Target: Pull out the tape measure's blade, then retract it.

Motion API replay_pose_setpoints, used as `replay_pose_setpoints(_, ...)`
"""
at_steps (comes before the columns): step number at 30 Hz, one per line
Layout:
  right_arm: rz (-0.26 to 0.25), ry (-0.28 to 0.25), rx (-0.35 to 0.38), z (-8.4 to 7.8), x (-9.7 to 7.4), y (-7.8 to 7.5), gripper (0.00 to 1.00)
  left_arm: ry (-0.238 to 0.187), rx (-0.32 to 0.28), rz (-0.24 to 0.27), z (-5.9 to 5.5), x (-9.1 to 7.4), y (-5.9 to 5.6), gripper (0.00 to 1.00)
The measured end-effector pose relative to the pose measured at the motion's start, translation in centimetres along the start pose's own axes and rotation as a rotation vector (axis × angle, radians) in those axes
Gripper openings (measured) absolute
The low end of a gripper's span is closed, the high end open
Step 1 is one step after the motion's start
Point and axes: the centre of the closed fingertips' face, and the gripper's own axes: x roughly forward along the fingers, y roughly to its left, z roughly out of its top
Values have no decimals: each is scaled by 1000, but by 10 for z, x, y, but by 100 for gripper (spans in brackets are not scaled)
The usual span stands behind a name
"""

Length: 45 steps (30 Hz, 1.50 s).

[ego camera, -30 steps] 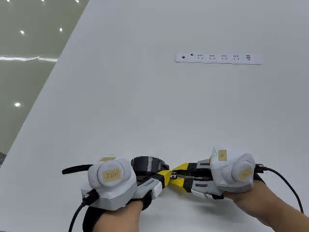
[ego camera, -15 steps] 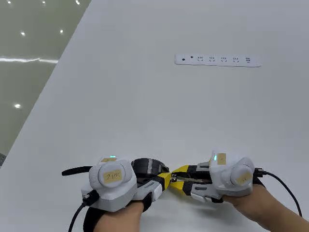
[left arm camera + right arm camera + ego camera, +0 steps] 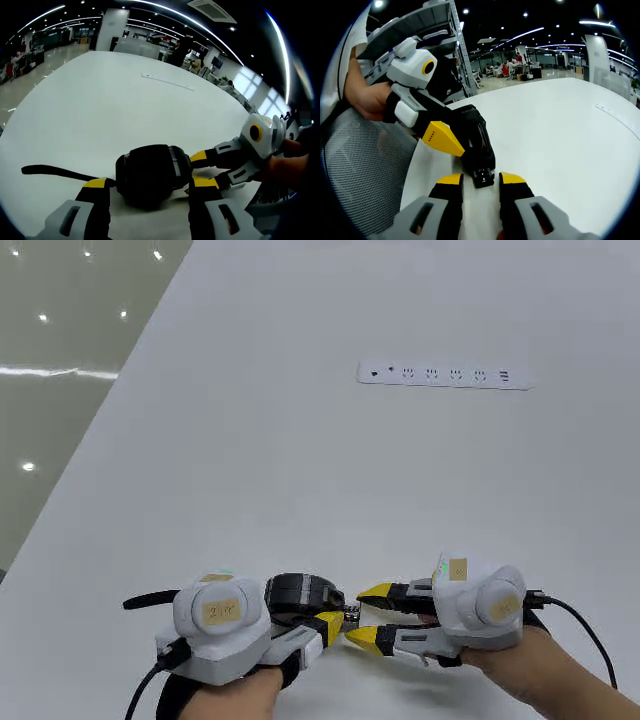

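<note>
Tape measure (image 3: 300, 595) is clamped by the left gripper (image 3: 150, 182) as anchor; its hook (image 3: 483, 175) is straddled by the open right gripper (image 3: 367, 616).

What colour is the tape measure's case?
The tape measure is black with a grey band, clearest in the left gripper view.

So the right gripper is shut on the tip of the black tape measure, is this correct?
Not quite. The right gripper is open: its jaws stand on either side of the black tape measure's tip, apart from it, as the right gripper view shows.
</note>
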Motion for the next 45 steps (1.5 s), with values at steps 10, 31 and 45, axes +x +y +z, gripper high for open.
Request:
replay_pose_setpoints(10, -34, 11, 13, 0, -10, 0, 31, 16, 54, -34, 0, -10, 6, 62)
replay_pose_setpoints(31, -101, 22, 61, -3, -39, -2, 36, 43, 192, -110, 8, -33, 17, 63)
replay_pose_setpoints(45, -159, 43, 77, -8, -68, -3, 41, 87, 322, -199, 1, -41, 10, 63)
